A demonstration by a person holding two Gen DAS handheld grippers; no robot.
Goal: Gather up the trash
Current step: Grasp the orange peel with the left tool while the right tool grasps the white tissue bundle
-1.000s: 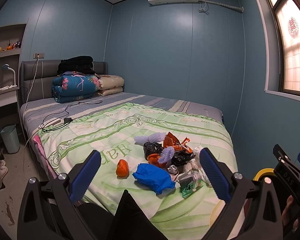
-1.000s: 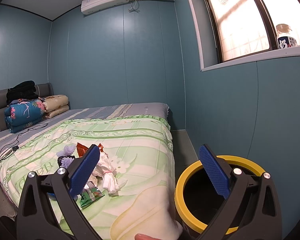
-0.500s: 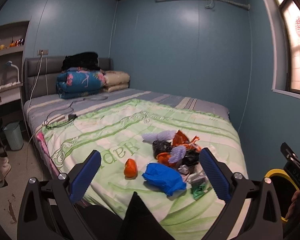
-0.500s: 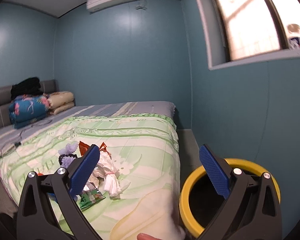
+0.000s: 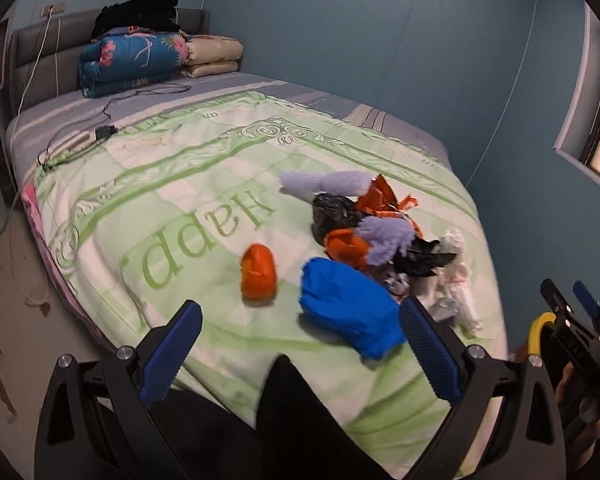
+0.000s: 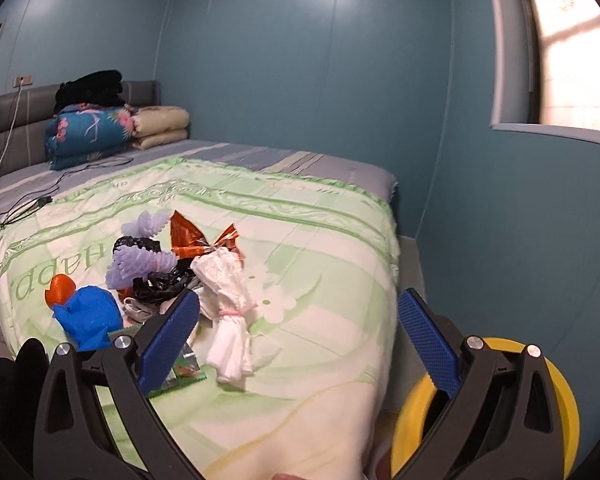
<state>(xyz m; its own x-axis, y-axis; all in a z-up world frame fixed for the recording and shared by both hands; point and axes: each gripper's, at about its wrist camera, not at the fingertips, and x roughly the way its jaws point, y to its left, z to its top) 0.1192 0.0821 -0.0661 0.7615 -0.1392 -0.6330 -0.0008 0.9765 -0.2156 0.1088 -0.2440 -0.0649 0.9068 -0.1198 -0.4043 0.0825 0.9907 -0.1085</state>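
Trash heap [image 5: 364, 240] on bed [image 5: 204, 184], near foot end. Left tool [image 5: 300, 354] spread, empty; blue wad [image 5: 348, 312] just ahead, slightly right, nearest. Right tool [image 6: 298, 340] spread, empty; white bag [image 6: 226, 300] ahead-left, long axis toward the camera. Yellow bin [image 6: 556, 396] beside bed, right.

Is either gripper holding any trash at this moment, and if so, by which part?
Nothing is held. The left gripper and the right gripper are both open and empty, above the bed.

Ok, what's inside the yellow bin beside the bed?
Nothing discernible: the yellow bin shows only its rim and a dark interior, mostly covered by the right tongs; its bottom is hidden.
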